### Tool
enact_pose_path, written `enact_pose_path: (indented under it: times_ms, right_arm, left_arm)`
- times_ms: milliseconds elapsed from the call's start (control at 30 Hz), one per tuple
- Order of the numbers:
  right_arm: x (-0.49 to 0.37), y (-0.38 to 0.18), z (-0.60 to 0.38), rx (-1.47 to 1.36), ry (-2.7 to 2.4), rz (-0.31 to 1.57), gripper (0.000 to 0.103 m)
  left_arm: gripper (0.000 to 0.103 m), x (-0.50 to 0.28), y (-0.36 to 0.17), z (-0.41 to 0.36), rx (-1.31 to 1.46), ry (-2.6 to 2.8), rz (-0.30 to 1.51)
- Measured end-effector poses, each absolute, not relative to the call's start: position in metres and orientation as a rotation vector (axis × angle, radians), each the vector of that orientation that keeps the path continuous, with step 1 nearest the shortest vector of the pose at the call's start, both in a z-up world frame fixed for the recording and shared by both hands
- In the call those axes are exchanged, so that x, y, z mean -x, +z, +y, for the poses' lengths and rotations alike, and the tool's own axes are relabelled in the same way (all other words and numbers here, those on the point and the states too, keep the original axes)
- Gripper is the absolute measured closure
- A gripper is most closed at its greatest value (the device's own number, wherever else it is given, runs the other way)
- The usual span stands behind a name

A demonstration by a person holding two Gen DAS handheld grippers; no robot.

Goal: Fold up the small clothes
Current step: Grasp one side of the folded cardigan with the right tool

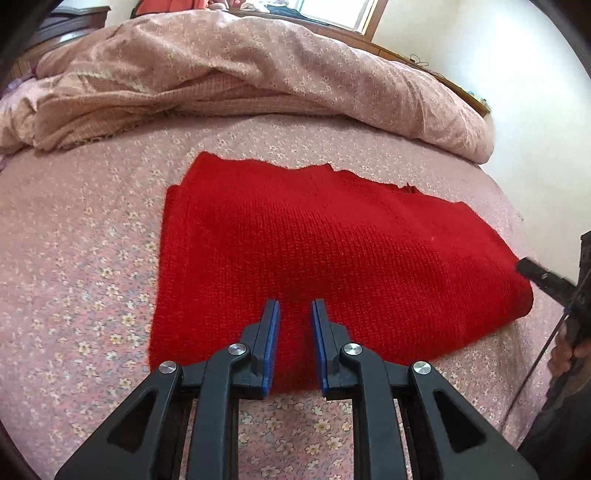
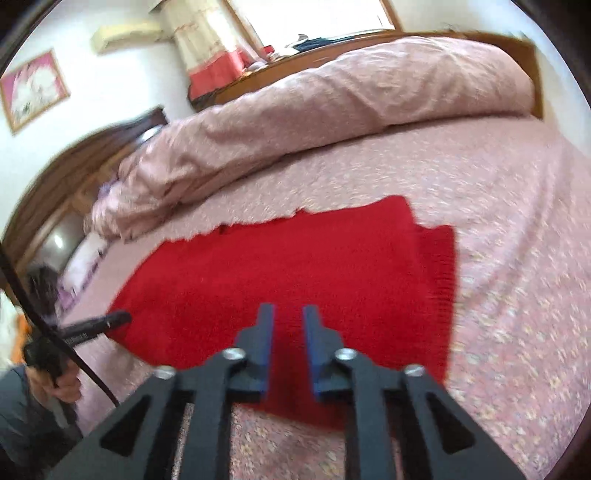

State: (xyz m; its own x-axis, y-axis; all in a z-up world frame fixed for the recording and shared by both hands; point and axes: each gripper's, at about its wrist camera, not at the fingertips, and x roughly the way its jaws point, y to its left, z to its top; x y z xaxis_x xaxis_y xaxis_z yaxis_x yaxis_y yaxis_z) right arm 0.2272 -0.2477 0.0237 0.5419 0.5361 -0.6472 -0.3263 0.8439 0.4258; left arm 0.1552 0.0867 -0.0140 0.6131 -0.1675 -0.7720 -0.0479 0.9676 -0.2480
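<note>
A red knitted garment [image 1: 332,251] lies folded flat on the pink floral bedspread [image 1: 74,258]. My left gripper [image 1: 295,306] is open and empty, its blue-padded fingers hovering over the garment's near edge. In the right wrist view the same garment [image 2: 295,269] lies in the middle, with a lower layer sticking out at its right side. My right gripper [image 2: 289,310] is open and empty above the garment's near edge. The right gripper's tip [image 1: 532,269] shows at the garment's right edge in the left wrist view. The left gripper's tip [image 2: 110,319] shows at the garment's left corner in the right wrist view.
A rumpled pink quilt [image 1: 240,74] is heaped along the far side of the bed. A wooden headboard [image 2: 55,177] and a window [image 2: 314,18] stand behind. The bed edge and a white wall [image 1: 535,110] lie to the right in the left wrist view.
</note>
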Motion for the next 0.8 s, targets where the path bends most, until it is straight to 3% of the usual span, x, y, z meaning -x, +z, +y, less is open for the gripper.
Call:
enact_pose_path:
  times_ms: [33,200,433,567,800]
  right_arm:
    - [-0.227,0.025,-0.259,-0.299,0.502,0.846,0.059]
    - [-0.227,0.023,-0.291,-0.299,0.435,0.848,0.042]
    - [-0.243,-0.018,-0.302,-0.362,0.417,1.052,0.018]
    - [-0.25,-0.03,-0.31,-0.469,0.443,1.048,0.012]
    - [-0.273,-0.043,-0.315,-0.671,0.587,1.045,0.011]
  left_arm:
    - [0.091,-0.154,-0.013,0.086,0.252,-0.071,0.91]
    - [0.091,-0.157,-0.015,0.077,0.223,-0.068,0.915]
    - [0.091,-0.162,-0.017,0.059,0.187,-0.082,0.921]
    - [0.091,-0.163,-0.015,0.049,0.157,-0.099,0.916]
    - [0.091,-0.165,-0.015,0.045,0.148,-0.109,0.919]
